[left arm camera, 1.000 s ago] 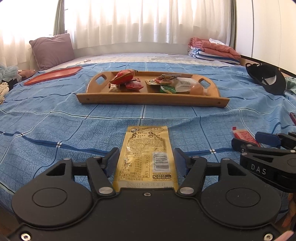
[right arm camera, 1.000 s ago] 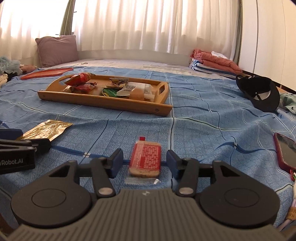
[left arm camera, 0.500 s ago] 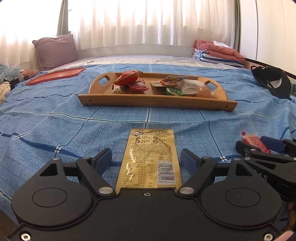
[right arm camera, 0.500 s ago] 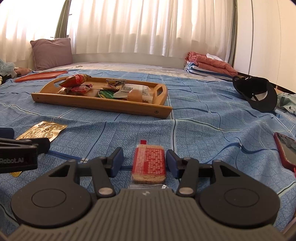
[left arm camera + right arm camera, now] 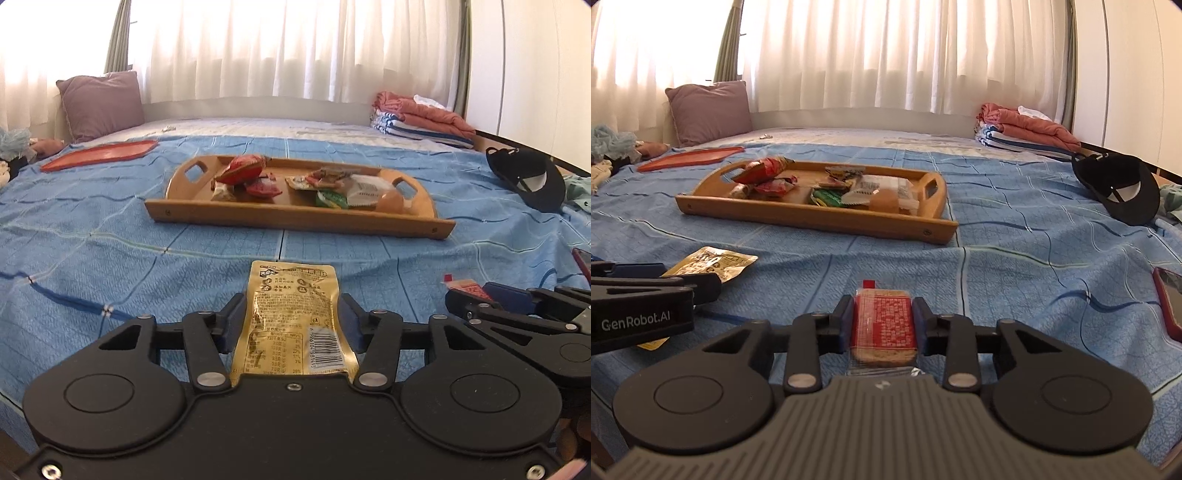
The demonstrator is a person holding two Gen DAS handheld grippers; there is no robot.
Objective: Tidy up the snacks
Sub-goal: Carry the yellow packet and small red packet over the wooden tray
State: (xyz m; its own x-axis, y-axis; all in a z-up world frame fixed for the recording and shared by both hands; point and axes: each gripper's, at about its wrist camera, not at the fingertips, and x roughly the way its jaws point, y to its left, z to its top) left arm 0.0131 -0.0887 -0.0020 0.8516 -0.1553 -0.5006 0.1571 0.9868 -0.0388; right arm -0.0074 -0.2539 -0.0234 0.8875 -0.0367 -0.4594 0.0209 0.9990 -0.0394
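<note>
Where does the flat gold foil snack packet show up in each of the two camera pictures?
Left wrist view: gold foil snack packet sits bottom centre, pinched between the left gripper fingers.
Right wrist view: same packet lies at the left edge, partly behind the other gripper.
Shared landmark: the wooden snack tray beyond on the blue bedspread.

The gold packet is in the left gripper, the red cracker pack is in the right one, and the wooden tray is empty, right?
Not quite. The tray is not empty: both wrist views show several snacks lying in it. The rest holds: the left gripper is shut on the gold packet, and the right gripper is shut on the red cracker pack.
</note>
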